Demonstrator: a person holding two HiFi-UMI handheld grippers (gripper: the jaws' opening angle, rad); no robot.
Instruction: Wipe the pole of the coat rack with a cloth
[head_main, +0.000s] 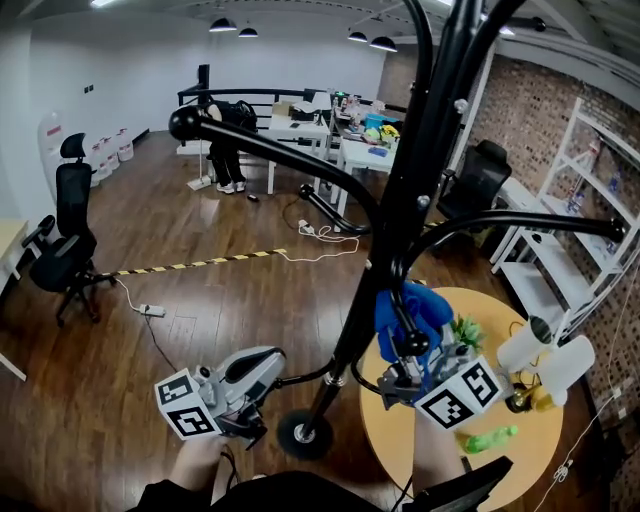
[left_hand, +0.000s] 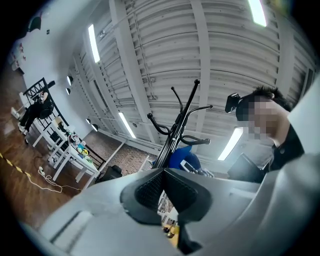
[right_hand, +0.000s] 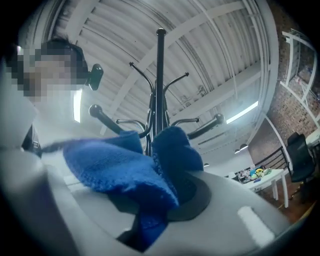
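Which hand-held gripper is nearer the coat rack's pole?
Right. The right hand-held gripper holds its cloth beside the pole; the left hangs farther off, on the other side.

Coat rack pole (head_main: 400, 215): black, upright, ctr of view. Blue cloth (head_main: 412, 312) against pole's rt side, bunched in rt gripper (head_main: 405, 352). Lt gripper (head_main: 262, 362) low, left of pole, near rack base (head_main: 305, 435). Green bottle (head_main: 488, 438) lying near front edge of round table (head_main: 495, 310).

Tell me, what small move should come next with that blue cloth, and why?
Probably press the blue cloth against the pole and slide it upward. The right gripper is shut on the cloth right beside the pole's lower stretch, with most of the pole above it; whether they touch yet I cannot tell.
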